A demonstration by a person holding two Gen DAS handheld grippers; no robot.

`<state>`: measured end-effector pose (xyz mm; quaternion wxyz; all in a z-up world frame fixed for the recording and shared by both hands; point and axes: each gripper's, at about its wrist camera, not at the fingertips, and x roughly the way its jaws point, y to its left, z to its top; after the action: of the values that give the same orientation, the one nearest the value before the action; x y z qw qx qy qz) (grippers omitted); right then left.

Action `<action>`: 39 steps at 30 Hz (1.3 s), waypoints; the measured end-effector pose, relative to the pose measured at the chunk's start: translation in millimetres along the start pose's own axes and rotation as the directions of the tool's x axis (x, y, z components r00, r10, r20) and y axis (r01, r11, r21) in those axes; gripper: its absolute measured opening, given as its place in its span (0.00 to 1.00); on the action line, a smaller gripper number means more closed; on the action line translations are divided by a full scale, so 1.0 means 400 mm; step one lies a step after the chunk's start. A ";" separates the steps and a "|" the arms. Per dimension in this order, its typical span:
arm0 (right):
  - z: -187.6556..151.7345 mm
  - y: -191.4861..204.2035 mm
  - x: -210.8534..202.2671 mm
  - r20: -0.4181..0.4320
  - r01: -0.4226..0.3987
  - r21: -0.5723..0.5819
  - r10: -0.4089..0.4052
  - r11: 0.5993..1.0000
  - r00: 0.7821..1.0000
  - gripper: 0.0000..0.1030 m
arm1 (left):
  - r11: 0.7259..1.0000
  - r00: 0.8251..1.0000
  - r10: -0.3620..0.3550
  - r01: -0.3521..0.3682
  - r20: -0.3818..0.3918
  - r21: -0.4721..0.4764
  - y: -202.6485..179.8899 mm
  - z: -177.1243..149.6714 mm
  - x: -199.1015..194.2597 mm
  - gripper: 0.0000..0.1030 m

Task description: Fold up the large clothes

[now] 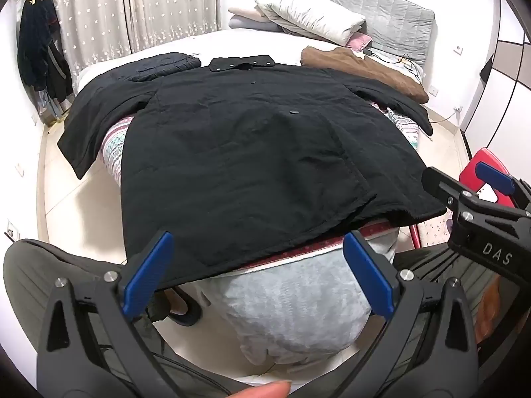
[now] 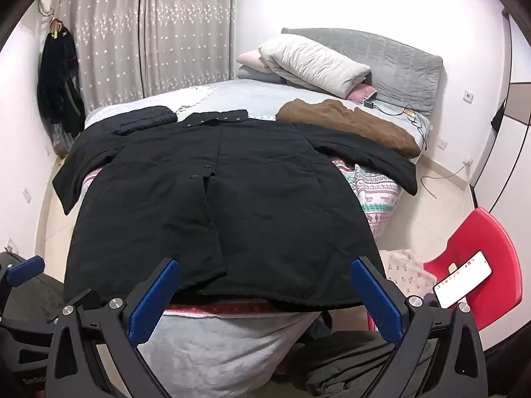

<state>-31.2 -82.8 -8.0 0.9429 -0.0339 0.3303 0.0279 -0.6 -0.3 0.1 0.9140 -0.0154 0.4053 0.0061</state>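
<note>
Both grippers sit closest to the lenses, yours to steer: left gripper (image 1: 259,275) and right gripper (image 2: 265,295) each stand wide, blue pads well apart, nothing between them.

Coat (image 2: 215,205) lies flat on the bed (image 2: 232,341), straight ahead of and just beyond both sets of fingers. Its long axis runs away from you, collar at the far end, hem at the near edge. Sleeves spread out to either side and droop off the mattress.

Left gripper fronts the hem's left half, right gripper the right half; neither touches cloth. Judged equally near, so the hem corners look like the likely first grab.

Count: one coat spread, two sleeves, one brown garment (image 2: 348,122) and one dark folded piece (image 2: 146,117) beyond the collar, one red chair (image 2: 478,258), one phone (image 2: 463,278) on it.
</note>
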 end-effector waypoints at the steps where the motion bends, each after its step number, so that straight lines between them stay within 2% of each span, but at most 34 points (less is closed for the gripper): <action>1: 0.003 -0.002 0.002 0.001 -0.004 0.002 0.004 1.000 1.000 1.00 | 1.000 1.000 0.001 -0.001 -0.004 -0.001 -0.001 0.005 0.000 0.98; 13: -0.002 0.000 0.002 0.005 -0.002 0.004 0.002 1.000 1.000 1.00 | 1.000 1.000 -0.008 0.008 -0.001 -0.002 0.024 0.010 -0.001 0.98; 14: -0.003 0.000 0.003 0.007 0.002 0.003 -0.002 1.000 1.000 1.00 | 1.000 1.000 0.000 0.000 0.029 0.007 0.005 0.000 0.003 0.98; 25: 0.007 0.010 -0.001 0.027 0.037 -0.015 -0.036 0.999 0.999 1.00 | 1.000 0.996 0.004 -0.003 0.089 -0.013 0.021 -0.005 0.004 0.98; 27: 0.007 0.007 0.000 0.030 0.033 -0.007 -0.032 0.999 0.999 1.00 | 1.000 0.998 0.008 -0.008 0.065 -0.009 0.021 -0.004 0.006 0.98; 31: 0.008 0.005 0.002 0.019 0.038 -0.007 -0.038 0.999 0.999 1.00 | 1.000 0.995 0.017 -0.017 0.103 0.001 0.020 -0.005 0.004 0.98; 39: 0.008 0.004 0.006 0.035 0.043 -0.009 -0.043 0.999 0.998 1.00 | 0.999 0.998 -0.017 0.019 0.064 -0.028 0.019 -0.005 0.012 0.98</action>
<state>-27.5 -81.1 -7.1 0.9487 -0.0451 0.3127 0.0099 0.9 7.3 -5.1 0.9263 -0.0321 0.3755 0.0042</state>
